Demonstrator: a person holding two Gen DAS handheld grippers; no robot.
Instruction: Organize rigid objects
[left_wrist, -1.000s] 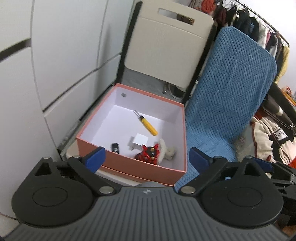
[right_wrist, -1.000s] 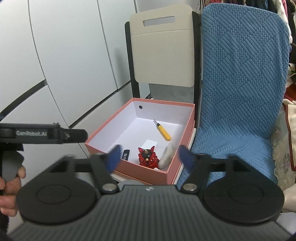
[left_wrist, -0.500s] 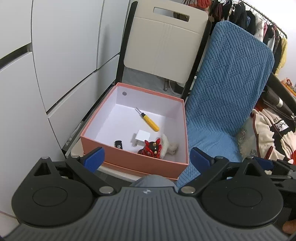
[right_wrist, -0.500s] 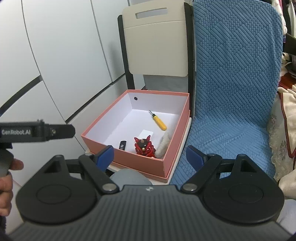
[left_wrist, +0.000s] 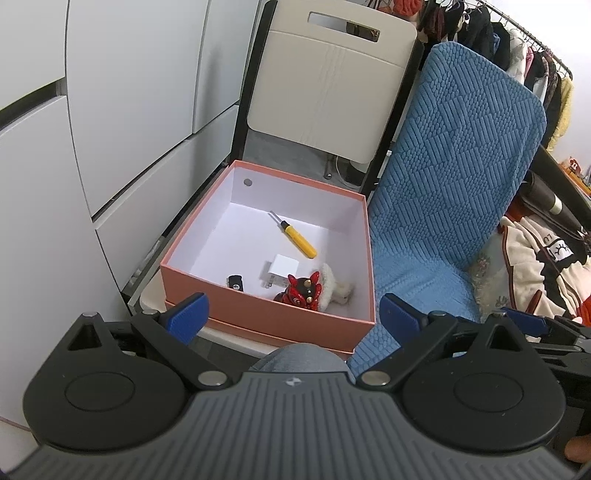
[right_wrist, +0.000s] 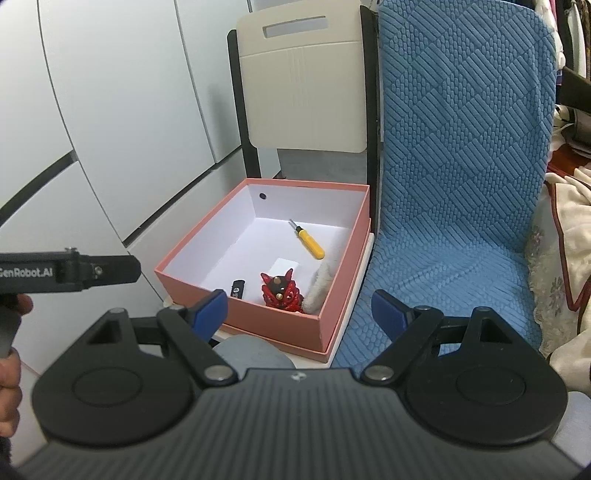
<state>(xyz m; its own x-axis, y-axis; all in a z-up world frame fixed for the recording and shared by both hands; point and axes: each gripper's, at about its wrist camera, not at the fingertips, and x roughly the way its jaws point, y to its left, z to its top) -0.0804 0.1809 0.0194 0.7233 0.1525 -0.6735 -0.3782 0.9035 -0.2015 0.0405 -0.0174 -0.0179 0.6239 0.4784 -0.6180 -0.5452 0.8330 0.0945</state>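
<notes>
On the seat of a white chair (left_wrist: 332, 85), beside pale cabinet doors (left_wrist: 122, 110) on the left, sits an open pink box (left_wrist: 258, 308) with a white inside, resting on its own lid. Along the box floor from left to right lie a small black stick-shaped item (left_wrist: 236, 282) near the front wall, a white plug-like block (left_wrist: 282, 267) just beside it, a red figurine (left_wrist: 301, 293) with dark and gold markings close to the front wall, and a white fluffy piece (left_wrist: 330, 290) touching the figurine on its right, leaning toward the right wall. Farther back, apart from the rest, a yellow-handled screwdriver (left_wrist: 299, 242) lies at a slant with its metal tip pointing to the far left corner. To the right of the box stands a chair draped in a blue textured cover (left_wrist: 454, 192), its seat bare, and beyond that a heap of cream clothing (left_wrist: 535, 266) and a rack of hanging garments (left_wrist: 517, 40).

The left tool (left_wrist: 293, 314) hangs short of the box's near wall with its blue fingers (left_wrist: 188, 317) spread wide and nothing between them. The right tool (right_wrist: 299, 310) is likewise held in front of the box, fingers (right_wrist: 388, 314) wide apart and empty. In the right wrist view the left tool's black body shows at the left edge, with a hand (right_wrist: 9, 354) around its grip. A grey-clad knee (left_wrist: 303, 356) shows just below the box.
</notes>
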